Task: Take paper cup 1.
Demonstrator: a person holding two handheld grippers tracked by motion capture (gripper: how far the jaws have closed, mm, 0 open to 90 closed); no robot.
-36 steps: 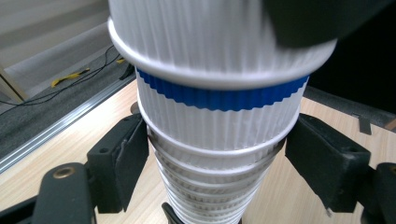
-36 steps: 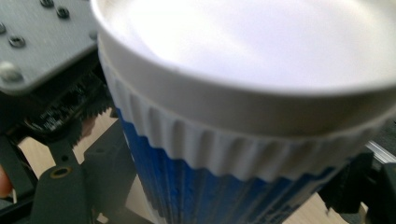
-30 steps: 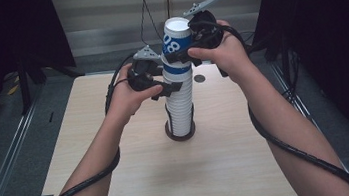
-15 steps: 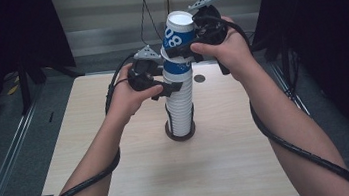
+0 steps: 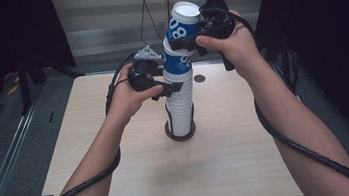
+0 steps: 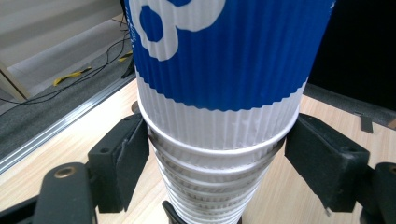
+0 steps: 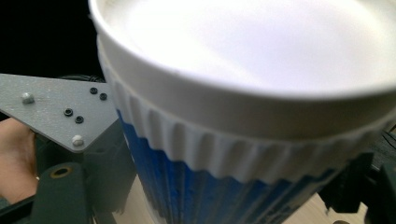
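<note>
Top cup (image 5: 184, 22) tilted further, clamped by right hand-held gripper (image 5: 200, 33); base hidden

I have a tall stack of ribbed paper cups (image 5: 180, 105) standing upright on a dark round base near the table's middle, white below, blue-and-white on top. The top cup (image 5: 183, 26), blue with white lettering and a white rim, tilts right, lifted partly off the stack.
</note>
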